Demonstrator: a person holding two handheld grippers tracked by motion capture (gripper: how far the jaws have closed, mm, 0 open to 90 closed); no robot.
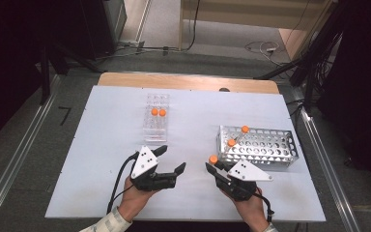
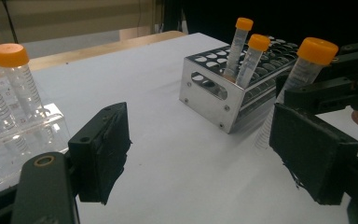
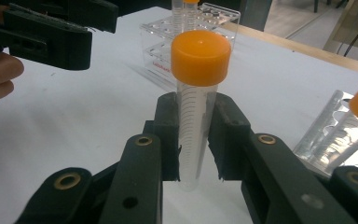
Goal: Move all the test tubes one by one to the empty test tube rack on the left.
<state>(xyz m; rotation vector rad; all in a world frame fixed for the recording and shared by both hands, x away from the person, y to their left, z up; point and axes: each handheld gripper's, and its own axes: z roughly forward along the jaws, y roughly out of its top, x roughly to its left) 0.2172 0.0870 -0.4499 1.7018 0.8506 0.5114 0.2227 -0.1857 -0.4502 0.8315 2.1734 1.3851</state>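
We hold one tube (image 3: 196,116) in our right gripper (image 3: 193,140); its two black jaws are pressed against the clear body of the tube, below the orange cap (image 3: 200,57), so this gripper is closed on it. The tube stands nearly upright between the jaws, with the cap on top and the tip just above the white table (image 1: 106,159). In the high view the tube is just in front of the near left corner of the metal rack (image 1: 258,145), where two other tubes lean in the holes.

Our left gripper (image 1: 170,159) is empty, and its jaws stand wide apart. In the left gripper view the held tube appears just behind the right jaw, so it lies to the right of the left gripper and a little forward, near but not touching.

The clear rack (image 1: 155,117) with two capped tubes is farther back on the table, to the left of the held tube, and nearer to the left gripper than to the right one.

We judge that the tube goes to the clear rack. The important relation is this: the long axis of the tube is vertical, and the rack holes also open upward, so the tube needs to travel left and forward, then down. A handover to the left gripper also looks possible, because its open jaws face the tube.
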